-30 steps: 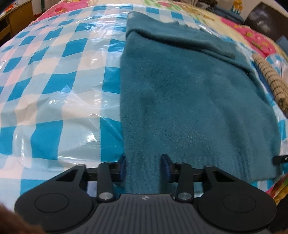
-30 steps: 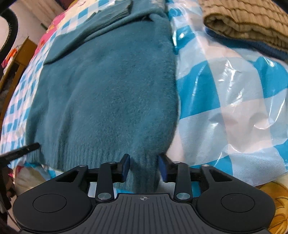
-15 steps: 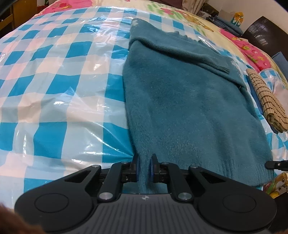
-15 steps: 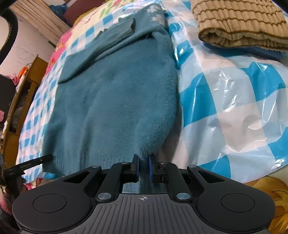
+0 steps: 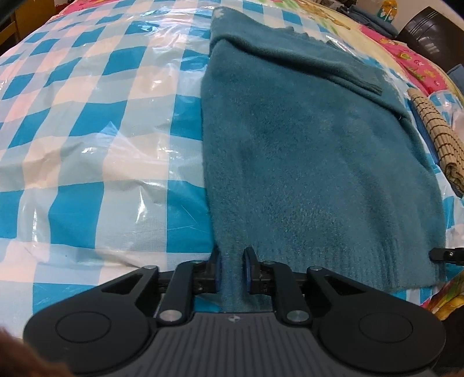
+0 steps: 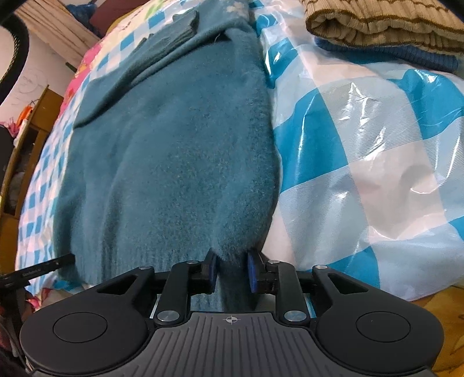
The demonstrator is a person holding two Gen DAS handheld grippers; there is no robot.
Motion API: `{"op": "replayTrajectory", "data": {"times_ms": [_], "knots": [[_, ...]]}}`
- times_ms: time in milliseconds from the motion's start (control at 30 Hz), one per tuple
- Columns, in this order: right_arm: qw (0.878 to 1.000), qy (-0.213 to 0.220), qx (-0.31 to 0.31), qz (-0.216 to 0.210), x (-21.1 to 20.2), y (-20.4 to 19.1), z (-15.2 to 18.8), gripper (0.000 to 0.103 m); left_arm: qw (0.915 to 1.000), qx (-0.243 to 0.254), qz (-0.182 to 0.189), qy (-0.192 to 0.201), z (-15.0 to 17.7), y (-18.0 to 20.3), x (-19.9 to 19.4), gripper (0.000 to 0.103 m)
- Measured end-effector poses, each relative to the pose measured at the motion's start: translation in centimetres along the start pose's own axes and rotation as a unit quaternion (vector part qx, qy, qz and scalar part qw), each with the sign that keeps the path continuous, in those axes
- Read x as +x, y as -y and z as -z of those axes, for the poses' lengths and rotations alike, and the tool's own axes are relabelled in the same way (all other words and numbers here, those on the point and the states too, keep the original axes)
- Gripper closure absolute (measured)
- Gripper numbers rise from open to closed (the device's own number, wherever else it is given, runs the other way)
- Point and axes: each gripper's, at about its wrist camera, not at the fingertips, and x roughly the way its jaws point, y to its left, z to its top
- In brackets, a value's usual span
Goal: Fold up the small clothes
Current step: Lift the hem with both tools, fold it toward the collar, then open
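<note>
A fuzzy teal sweater (image 5: 304,159) lies flat on the bed, one sleeve (image 5: 304,58) folded across its chest. My left gripper (image 5: 232,272) is shut on the hem at the sweater's left bottom corner. In the right wrist view the sweater (image 6: 174,159) fills the middle. My right gripper (image 6: 232,272) has the right bottom corner bunched between its pads. Its jaws are opening, and the fabric still touches both pads. Each view catches the other gripper's tip at the hem's far corner.
The bed wears a blue-and-white checked cover (image 5: 101,130) under crinkled clear plastic (image 6: 362,174). A folded brown striped garment (image 6: 377,23) lies on a blue one (image 6: 391,55) to the sweater's right. Wooden furniture (image 6: 29,130) stands beyond the bed's left side.
Both grippers went from open around the hem to pinching its corners. The right pads have since spread a little, with fabric still between them. The sweater's right edge has lifted slightly.
</note>
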Motion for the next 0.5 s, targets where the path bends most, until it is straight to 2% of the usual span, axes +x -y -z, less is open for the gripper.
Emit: {"op": "replayTrajectory", "data": {"times_ms": [33,100,233,400,500], "knots": [[1.000,0.000,0.005,-0.006,-0.1,0.1,-0.1,0.087,1.0000,-0.004,0.007,0.002,-0.1,-0.1,-0.3,0.088],[0.999,0.004,0.021,-0.031,-0.6,0.5,-0.2,0.089,0.9991,-0.022,0.034,0.008,-0.4,-0.6,-1.0,0.089],[0.992,0.037,0.056,-0.107,-2.8,0.4,-1.1,0.091,0.9900,-0.072,0.110,0.051,-1.8,-1.5,-3.4,0.089],[0.978,0.095,0.058,-0.179,-5.9,-1.5,-3.3,0.091,0.9691,-0.121,0.188,0.105,-4.6,-2.1,-5.1,0.089],[0.968,0.133,0.060,-0.205,-6.8,-2.4,-6.0,0.092,0.9507,-0.153,0.231,0.139,-7.3,-2.7,-4.9,0.089]]}}
